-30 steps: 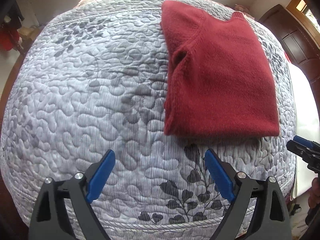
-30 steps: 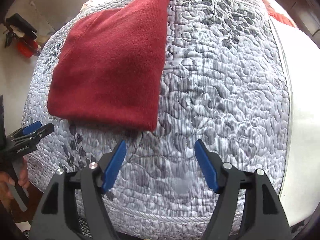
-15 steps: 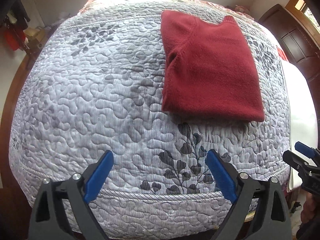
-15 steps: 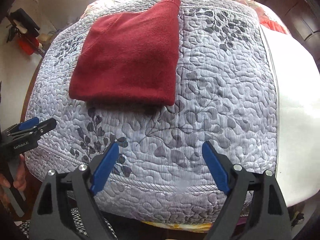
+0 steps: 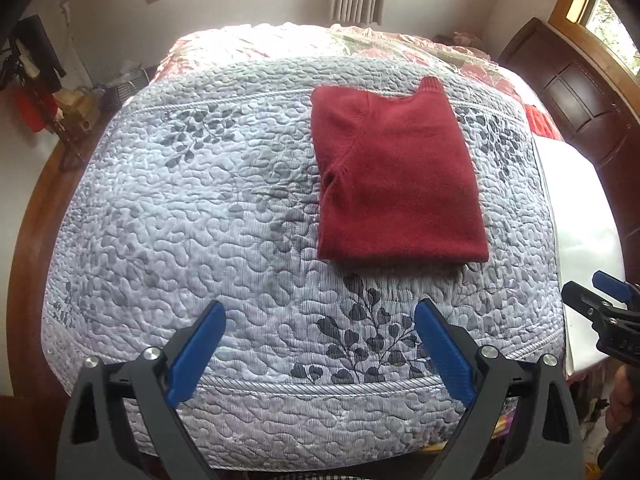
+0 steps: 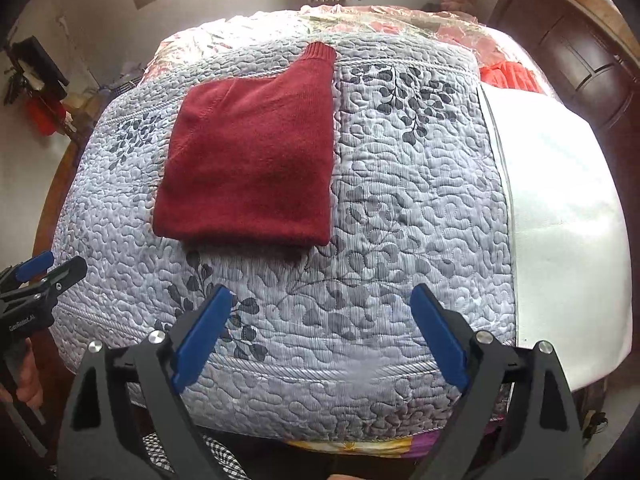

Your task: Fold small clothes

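A dark red knitted sweater [image 5: 396,184] [image 6: 256,168] is seen folded into a neat, flat rectangle, laid on the grey quilted bedspread [image 5: 200,220]; its ribbed cuff is turned to the far edge, and a sleeve seam runs diagonally across the top

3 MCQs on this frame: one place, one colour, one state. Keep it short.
1. Where does the sweater lie?
A. on the grey quilt
B. on the floor
C. in the left gripper

2. What colour is the sweater?
A. blue
B. dark red
C. white

3. What state are the two grippers in?
A. both shut on cloth
B. left open, right shut
C. both open, holding nothing

Key: 1 A, it rests flat on the quilt, beyond both sets of fingers. 2 B, dark red in both wrist views. 3 C, the left gripper and the right gripper each show blue pads spread wide with only quilt between.
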`<control>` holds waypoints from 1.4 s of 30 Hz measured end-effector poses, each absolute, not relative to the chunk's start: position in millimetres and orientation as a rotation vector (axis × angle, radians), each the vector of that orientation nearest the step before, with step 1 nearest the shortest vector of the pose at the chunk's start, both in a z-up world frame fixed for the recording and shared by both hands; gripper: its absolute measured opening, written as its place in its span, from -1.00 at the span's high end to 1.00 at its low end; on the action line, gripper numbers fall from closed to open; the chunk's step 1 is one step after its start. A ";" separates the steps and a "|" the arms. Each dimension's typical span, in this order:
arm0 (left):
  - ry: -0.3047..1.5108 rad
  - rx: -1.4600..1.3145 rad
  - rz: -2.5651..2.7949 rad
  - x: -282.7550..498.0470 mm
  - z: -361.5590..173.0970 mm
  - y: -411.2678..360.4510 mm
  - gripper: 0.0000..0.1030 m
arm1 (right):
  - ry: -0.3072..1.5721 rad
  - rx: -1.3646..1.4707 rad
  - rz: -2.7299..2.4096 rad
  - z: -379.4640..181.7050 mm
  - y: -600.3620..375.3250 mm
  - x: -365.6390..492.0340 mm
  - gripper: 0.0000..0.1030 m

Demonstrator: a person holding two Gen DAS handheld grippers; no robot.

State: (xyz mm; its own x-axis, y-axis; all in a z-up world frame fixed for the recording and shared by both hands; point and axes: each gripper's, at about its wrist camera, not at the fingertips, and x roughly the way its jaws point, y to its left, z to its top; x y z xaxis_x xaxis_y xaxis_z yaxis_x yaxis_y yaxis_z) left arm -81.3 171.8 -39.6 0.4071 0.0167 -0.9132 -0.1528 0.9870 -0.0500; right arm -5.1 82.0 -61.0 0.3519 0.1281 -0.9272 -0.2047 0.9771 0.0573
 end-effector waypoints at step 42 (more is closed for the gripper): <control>1.136 -0.110 0.139 -91.0 -5.8 172.6 -0.87 | 1.148 -0.127 0.208 -29.5 100.5 -7.1 -0.77</control>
